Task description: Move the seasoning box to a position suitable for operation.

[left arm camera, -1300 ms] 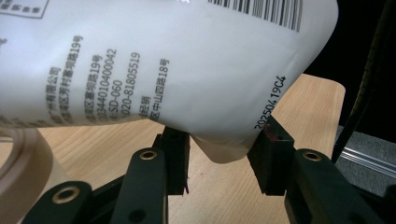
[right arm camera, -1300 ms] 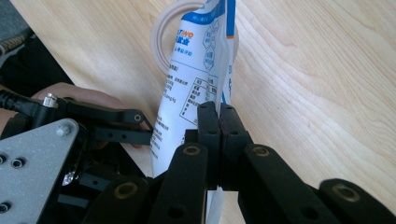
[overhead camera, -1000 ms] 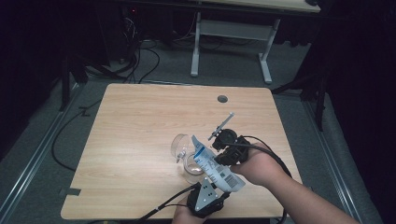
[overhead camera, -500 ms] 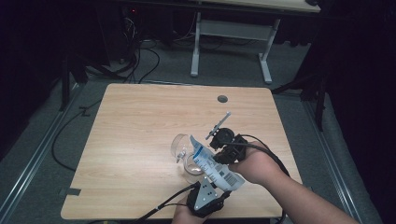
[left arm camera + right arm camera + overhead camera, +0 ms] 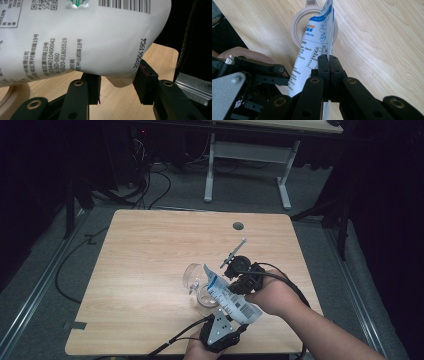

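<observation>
- Lying tilted above the wooden table (image 5: 150, 270), one white pouch (image 5: 227, 295) with blue print and a barcode is seen in the high view, its upper end leaning toward a container.
- One clear, round container (image 5: 200, 287) is counted on the table, just beside and partly under the pouch; in the right gripper view its pale rim (image 5: 297, 25) is seen behind the pouch's top.
- Two grippers are counted, one in each hand.
- The right gripper (image 5: 328, 63) is clamped tight on the thin side edge of the pouch (image 5: 312, 50), its jaws pressed flat together over the film.
- The left gripper (image 5: 117, 85) is held under the pouch's rounded bottom (image 5: 87, 42); its jaws stand partly apart at either side of the lower corner, the right jaw touching the film, while the other jaw's contact cannot be told.
- In the high view the left gripper (image 5: 220, 332) is seen at the near table edge, the right gripper (image 5: 242, 275) just beyond the pouch.
- One round hole (image 5: 238, 226) is counted in the tabletop, well apart from the pouch.
</observation>
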Tool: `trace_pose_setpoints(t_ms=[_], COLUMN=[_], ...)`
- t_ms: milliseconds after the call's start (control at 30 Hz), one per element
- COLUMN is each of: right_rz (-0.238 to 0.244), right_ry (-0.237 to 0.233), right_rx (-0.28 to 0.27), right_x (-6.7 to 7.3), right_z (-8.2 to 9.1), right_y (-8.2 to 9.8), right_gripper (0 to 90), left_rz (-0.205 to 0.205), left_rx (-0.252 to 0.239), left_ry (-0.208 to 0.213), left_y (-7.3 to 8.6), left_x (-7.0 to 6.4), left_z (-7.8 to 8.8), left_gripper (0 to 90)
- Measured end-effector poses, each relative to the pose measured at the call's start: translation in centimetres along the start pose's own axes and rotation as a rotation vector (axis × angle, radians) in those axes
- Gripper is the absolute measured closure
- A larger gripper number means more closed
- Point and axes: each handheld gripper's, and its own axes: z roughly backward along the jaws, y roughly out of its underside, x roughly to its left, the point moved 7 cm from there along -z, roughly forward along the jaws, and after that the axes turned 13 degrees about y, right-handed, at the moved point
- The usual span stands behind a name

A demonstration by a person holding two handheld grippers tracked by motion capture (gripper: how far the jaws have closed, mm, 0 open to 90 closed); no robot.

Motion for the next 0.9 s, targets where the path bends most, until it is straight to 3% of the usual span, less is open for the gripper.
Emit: trace_pose_setpoints(t_ms=[900], right_rz=[0.018], right_ry=[0.006], right_rx=[-0.015], right_x=[0.15], right_z=[0.4], right_y=[-0.56], right_gripper=[90.0], left_rz=[-0.009], left_rx=[-0.009], left_ry=[-0.003], left_y=[-0.57], left_x=[-0.08], left_z=[0.34], left_gripper=[60.4])
